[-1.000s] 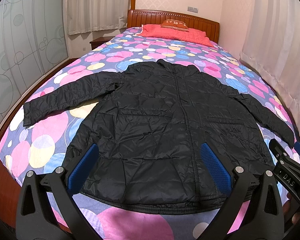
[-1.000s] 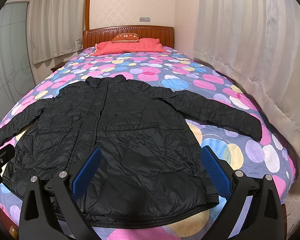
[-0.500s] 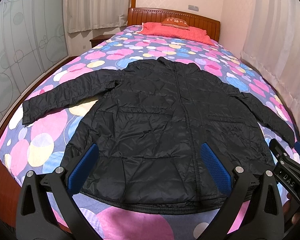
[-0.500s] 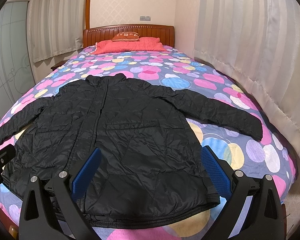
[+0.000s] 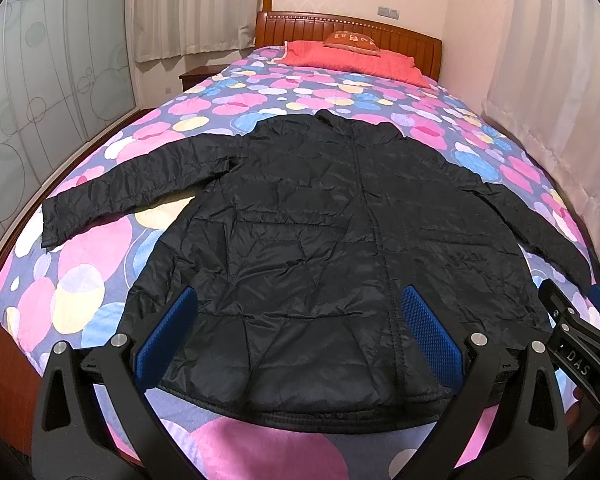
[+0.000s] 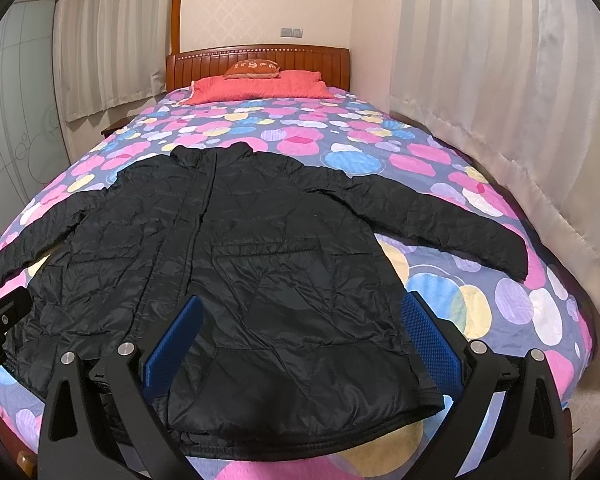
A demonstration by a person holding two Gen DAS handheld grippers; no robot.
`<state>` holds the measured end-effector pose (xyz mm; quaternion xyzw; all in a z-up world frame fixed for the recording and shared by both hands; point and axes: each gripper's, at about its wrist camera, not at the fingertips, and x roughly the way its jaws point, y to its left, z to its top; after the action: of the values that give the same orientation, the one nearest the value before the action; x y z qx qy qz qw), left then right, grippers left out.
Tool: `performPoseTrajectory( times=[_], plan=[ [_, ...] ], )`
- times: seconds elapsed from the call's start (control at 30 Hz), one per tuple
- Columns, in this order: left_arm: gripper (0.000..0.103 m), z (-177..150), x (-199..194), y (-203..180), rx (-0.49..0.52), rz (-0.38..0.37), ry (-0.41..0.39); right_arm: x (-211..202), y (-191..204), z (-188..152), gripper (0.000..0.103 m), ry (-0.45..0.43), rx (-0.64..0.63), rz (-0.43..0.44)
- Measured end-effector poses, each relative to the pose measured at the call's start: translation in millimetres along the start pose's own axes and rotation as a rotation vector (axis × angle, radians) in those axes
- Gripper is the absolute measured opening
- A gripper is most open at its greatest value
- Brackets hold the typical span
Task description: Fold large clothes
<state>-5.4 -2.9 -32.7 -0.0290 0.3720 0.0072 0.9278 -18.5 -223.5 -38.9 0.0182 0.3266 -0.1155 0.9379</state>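
Black jacket [image 5: 320, 248] flat on spotted bedspread [image 5: 80, 280]

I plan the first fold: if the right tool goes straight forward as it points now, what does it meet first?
Probably the jacket: the open right tool points over its lower right front, near the hem. Its height above the cloth is unclear.

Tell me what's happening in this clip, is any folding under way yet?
Not yet. A black puffer jacket lies spread flat, front up, on a bed with a bubble-patterned cover, both sleeves stretched out to the sides. A person holds two grippers above the jacket's hem end at the foot of the bed. The left gripper and the right gripper are both open and touch nothing. At the far end a red pillow rests against the wooden headboard.
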Motion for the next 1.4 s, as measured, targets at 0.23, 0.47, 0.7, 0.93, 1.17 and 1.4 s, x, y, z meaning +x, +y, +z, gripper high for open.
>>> performPoseTrajectory(
  times=[0.23,0.47,0.7,0.93,1.17,1.4],
  plan=[
    [0.101,11.3,14.9,6.1,-0.017,0.006,0.04,13.1,-1.7,1.9,0.098,0.025,0.005,-0.01],
    [0.101,19.3,34.6,14.3,-0.034,0.031,0.069,34.5,-7.5,4.5,0.098,0.063,0.015,-0.027],
    [0.101,33.6,68.6,34.7,-0.083,0.09,0.104,63.5,-24.4,12.5,0.098,0.096,0.038,-0.044],
    [0.101,48.3,102.1,73.0,-0.169,0.162,0.118,107.5,-103.3,24.9,0.098,0.134,0.285,0.014],
    [0.101,60.5,138.9,123.4,-0.301,0.262,0.149,161.7,-234.7,5.9,0.061,0.16,0.698,-0.018],
    [0.101,66.2,159.1,149.3,-0.366,0.348,0.16,191.9,-311.2,-23.8,0.061,0.054,1.006,-0.046]
  ],
)
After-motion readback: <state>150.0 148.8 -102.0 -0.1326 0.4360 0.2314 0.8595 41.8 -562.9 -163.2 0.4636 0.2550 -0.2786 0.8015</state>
